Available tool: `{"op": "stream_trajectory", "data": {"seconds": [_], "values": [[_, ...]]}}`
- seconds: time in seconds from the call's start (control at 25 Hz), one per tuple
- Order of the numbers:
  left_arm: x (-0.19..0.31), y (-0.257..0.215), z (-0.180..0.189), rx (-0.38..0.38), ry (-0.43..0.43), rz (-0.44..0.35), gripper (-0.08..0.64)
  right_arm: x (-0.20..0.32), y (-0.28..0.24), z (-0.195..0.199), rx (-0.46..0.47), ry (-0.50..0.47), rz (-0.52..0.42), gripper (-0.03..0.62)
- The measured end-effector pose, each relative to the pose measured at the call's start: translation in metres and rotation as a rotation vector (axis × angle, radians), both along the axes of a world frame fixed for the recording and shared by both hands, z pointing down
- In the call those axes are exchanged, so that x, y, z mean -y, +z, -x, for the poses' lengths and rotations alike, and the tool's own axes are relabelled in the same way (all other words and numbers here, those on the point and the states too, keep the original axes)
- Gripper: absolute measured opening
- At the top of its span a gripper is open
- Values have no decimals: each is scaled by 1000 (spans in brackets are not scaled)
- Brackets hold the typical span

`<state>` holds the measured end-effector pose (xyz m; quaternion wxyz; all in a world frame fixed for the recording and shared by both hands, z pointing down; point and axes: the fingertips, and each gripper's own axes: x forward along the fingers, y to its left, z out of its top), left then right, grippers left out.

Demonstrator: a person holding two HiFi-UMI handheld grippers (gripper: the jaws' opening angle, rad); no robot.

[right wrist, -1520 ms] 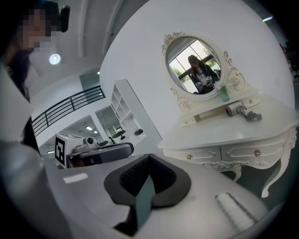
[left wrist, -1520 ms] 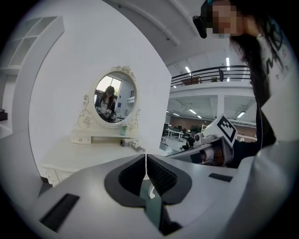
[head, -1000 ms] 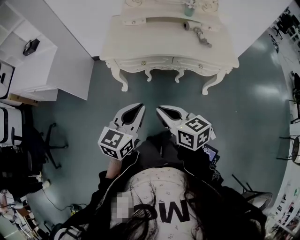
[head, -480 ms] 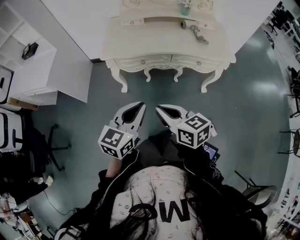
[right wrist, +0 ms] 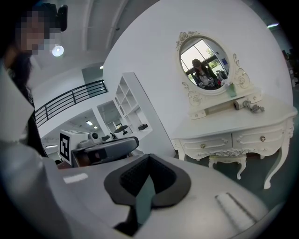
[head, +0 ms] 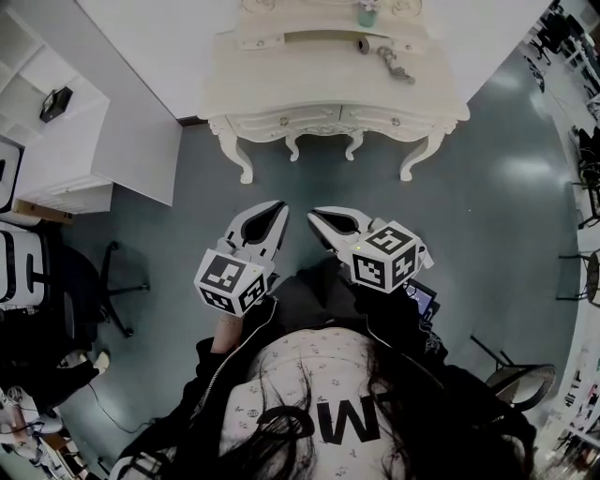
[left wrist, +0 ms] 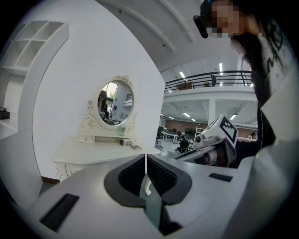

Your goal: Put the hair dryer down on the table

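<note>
Both grippers hang side by side over the floor in front of the person's body, well short of the cream dressing table (head: 328, 89). The left gripper (head: 278, 205) is shut, its pads meeting with nothing between them (left wrist: 146, 161). The right gripper (head: 312, 215) is shut and empty too (right wrist: 148, 158). Neither holds a hair dryer. On the tabletop lies a small grey cylinder (head: 362, 44) with a cord-like tangle (head: 395, 66) beside it; I cannot tell what it is.
An oval mirror (right wrist: 209, 65) stands at the back of the table, with a green cup (head: 367, 14) by it. A white shelf unit (head: 56, 112) stands at the left, and a black office chair (head: 56, 291) stands nearer. Grey-green floor (head: 487, 216) stretches to the right.
The head view has drifted a little, so the table sits slightly higher in the picture. Both grippers stay shut and keep their places side by side.
</note>
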<state>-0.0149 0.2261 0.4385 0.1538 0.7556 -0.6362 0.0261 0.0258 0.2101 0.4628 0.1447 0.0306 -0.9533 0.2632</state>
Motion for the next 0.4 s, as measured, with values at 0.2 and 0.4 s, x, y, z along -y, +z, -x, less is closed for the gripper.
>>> {"op": "stream_trajectory", "data": {"seconds": [0.2,0.4], "values": [[-1,-1,7,10,-15,-4,-3,-1,0,3,-6,1,0,9],[-4,5,25,59,-41,24,-3,-1,1,11,-6,-13,-2,9]]}}
